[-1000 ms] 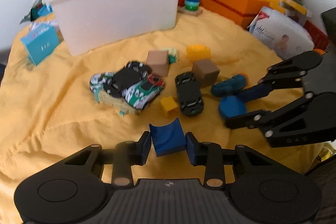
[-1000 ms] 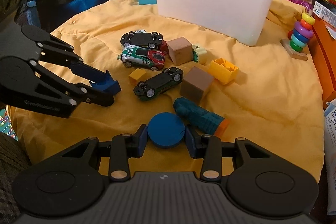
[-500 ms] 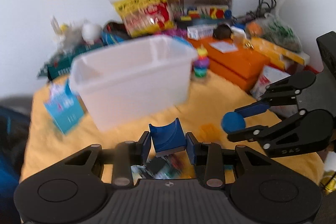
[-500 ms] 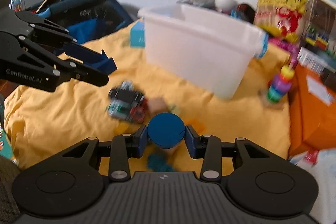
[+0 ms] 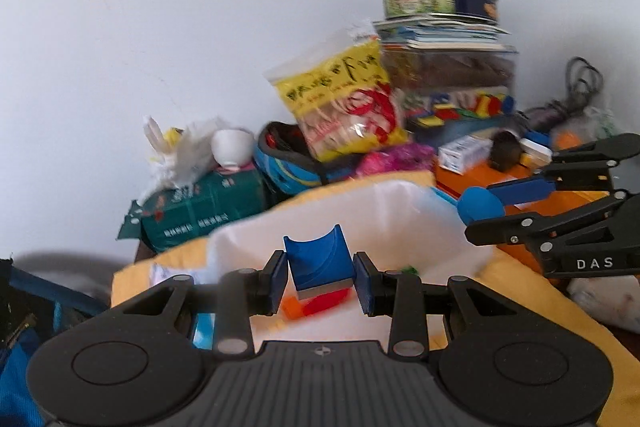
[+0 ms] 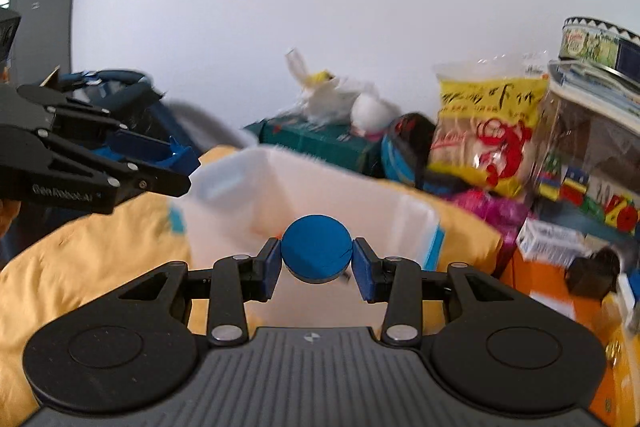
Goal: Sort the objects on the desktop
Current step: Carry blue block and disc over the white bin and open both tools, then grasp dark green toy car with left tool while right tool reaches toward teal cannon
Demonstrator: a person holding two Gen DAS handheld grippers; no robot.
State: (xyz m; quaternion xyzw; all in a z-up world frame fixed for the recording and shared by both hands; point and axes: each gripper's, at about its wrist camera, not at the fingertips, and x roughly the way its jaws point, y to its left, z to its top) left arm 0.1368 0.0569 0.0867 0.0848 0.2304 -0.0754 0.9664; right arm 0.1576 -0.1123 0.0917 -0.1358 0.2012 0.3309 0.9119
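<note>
My left gripper [image 5: 320, 281] is shut on a blue curved block [image 5: 320, 263] and holds it over the open white bin [image 5: 400, 211]. Red and orange pieces [image 5: 320, 303] lie inside the bin below it. My right gripper [image 6: 316, 265] is shut on a blue round disc [image 6: 316, 247], held above the near rim of the same bin [image 6: 360, 195]. The right gripper also shows in the left wrist view [image 5: 486, 213] with the disc [image 5: 478, 205], over the bin's right side. The left gripper shows in the right wrist view [image 6: 182, 171] at the bin's left end.
The bin stands on a yellow cloth [image 6: 80, 259]. Behind it are a green package [image 5: 200, 203], a yellow snack bag [image 5: 344, 107], a stack topped by a round tin [image 5: 440, 1] and orange boxes [image 6: 552, 291]. A blue bag [image 6: 116, 87] lies at left.
Both grippers have risen from the cloth with their blue pieces and moved forward over the white bin. The toy cars and blocks on the cloth have dropped out of view.
</note>
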